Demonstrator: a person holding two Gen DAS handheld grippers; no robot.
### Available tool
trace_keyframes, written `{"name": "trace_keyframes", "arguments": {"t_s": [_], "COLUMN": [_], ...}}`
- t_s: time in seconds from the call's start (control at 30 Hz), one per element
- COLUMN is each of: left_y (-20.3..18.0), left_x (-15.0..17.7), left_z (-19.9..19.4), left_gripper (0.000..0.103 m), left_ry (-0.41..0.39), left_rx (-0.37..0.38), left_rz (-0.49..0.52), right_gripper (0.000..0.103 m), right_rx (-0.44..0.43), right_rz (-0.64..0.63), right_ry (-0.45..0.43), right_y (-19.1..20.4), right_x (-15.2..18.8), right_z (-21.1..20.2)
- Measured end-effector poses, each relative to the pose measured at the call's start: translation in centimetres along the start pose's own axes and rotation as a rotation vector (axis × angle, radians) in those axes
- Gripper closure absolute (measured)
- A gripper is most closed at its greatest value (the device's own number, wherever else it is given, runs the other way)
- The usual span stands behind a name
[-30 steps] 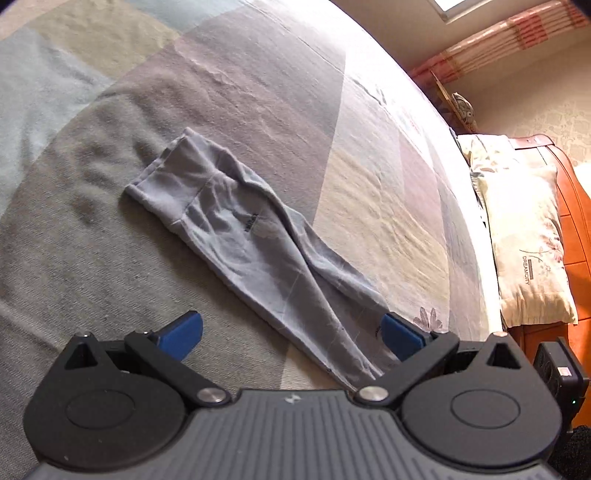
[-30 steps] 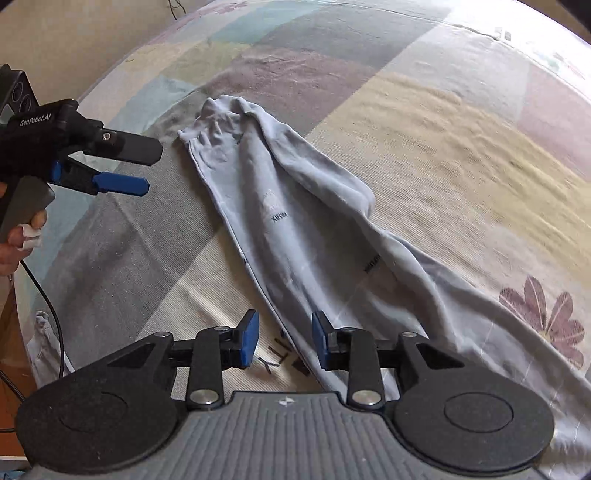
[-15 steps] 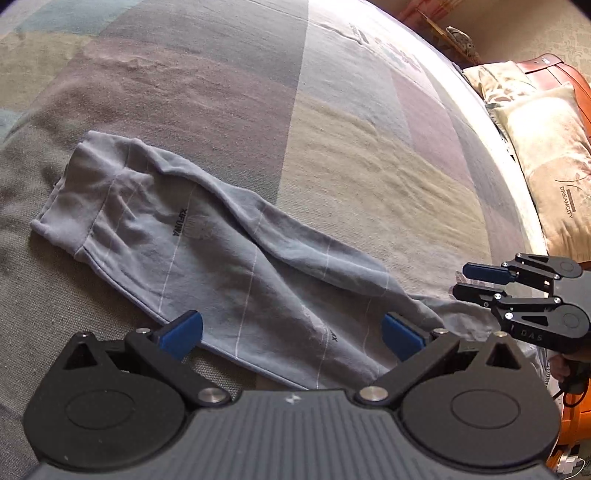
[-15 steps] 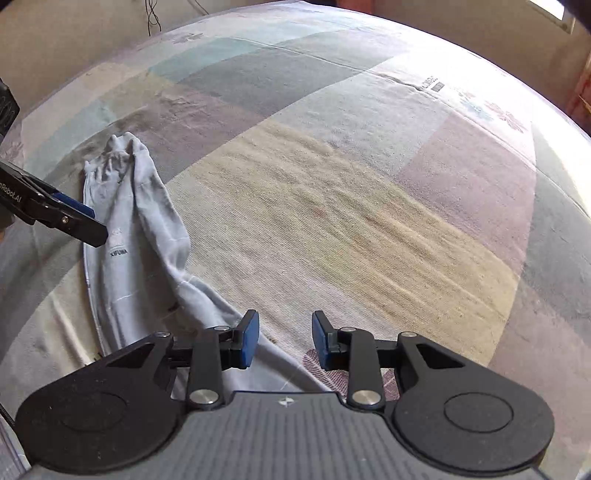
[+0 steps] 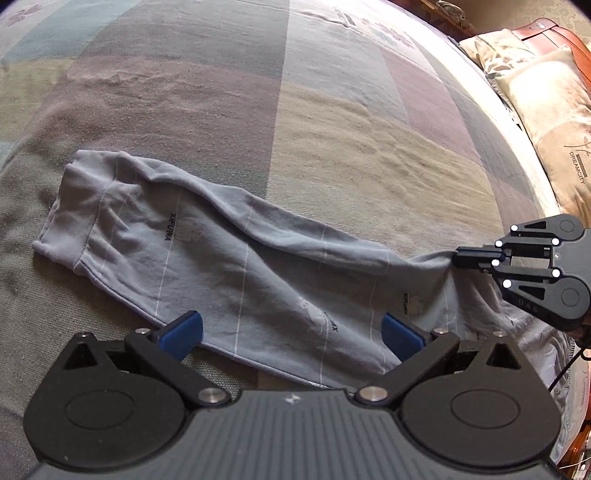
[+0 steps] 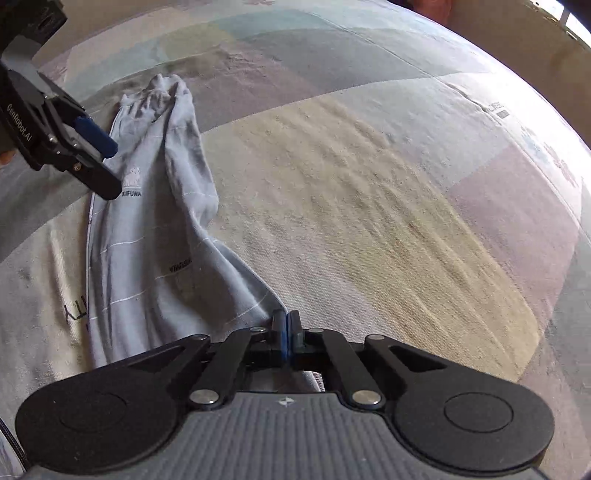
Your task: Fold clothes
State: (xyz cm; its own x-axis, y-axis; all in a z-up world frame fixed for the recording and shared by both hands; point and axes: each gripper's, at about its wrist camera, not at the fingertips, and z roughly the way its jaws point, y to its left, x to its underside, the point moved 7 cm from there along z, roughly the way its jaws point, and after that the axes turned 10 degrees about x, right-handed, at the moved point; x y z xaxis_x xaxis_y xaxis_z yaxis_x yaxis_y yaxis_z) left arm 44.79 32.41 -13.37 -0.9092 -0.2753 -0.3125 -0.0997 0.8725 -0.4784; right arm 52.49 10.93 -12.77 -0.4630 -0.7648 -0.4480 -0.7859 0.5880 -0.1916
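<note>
Grey trousers (image 5: 229, 266) lie flat and lengthwise on the bed, waistband at the left in the left wrist view, legs running right. My left gripper (image 5: 291, 332) hovers open just above their near edge at mid-length, its blue pads wide apart with fabric showing between them. My right gripper (image 6: 285, 321) is closing tight on the leg end of the trousers (image 6: 155, 229), and cloth bunches up at its tips. The left wrist view shows the right gripper (image 5: 456, 258) pinching that cloth at the right. The left gripper (image 6: 107, 162) appears open at the upper left of the right wrist view.
A patchwork bedspread (image 5: 332, 129) covers the whole bed. A pale printed pillow (image 5: 546, 122) leans at the far right against a wooden headboard (image 5: 554, 33). The bed's edge runs close behind the right gripper.
Both grippers swung in over the trousers, then held still. The right gripper's jaws went from open to shut on the leg end. The left gripper stayed open.
</note>
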Motion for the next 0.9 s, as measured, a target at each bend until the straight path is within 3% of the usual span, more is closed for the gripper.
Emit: {"name": "trace_keyframes", "arguments": {"t_s": [0.2, 0.33, 0.63, 0.8, 0.9], "left_y": [0.3, 1.4, 8.3, 10.7, 12.7], "left_x": [0.0, -0.1, 0.4, -0.4, -0.9], "left_z": [-1.0, -2.5, -4.1, -3.9, -3.9], "left_gripper": [0.001, 0.001, 0.001, 0.001, 0.001], "left_ry": [-0.018, -0.064, -0.179, -0.257, -0.339], "left_rx": [0.029, 0.053, 0.133, 0.242, 0.348], "left_rz": [-0.042, -0.109, -0.383, -0.455, -0.561], "right_gripper": [0.098, 0.088, 0.086, 0.086, 0.085], "right_rx": [0.048, -0.015, -0.128, -0.187, -0.203], "right_rz": [0.1, 0.171, 0.188, 0.162, 0.14], "right_ry": [0.063, 0.013, -0.038, -0.042, -0.042], "right_y": [-2.8, -2.6, 0.3, 2.3, 3.4], "right_x": [-0.6, -2.0, -6.4, -8.4, -9.6], "right_z": [1.3, 0.1, 0.3, 1.1, 1.7]}}
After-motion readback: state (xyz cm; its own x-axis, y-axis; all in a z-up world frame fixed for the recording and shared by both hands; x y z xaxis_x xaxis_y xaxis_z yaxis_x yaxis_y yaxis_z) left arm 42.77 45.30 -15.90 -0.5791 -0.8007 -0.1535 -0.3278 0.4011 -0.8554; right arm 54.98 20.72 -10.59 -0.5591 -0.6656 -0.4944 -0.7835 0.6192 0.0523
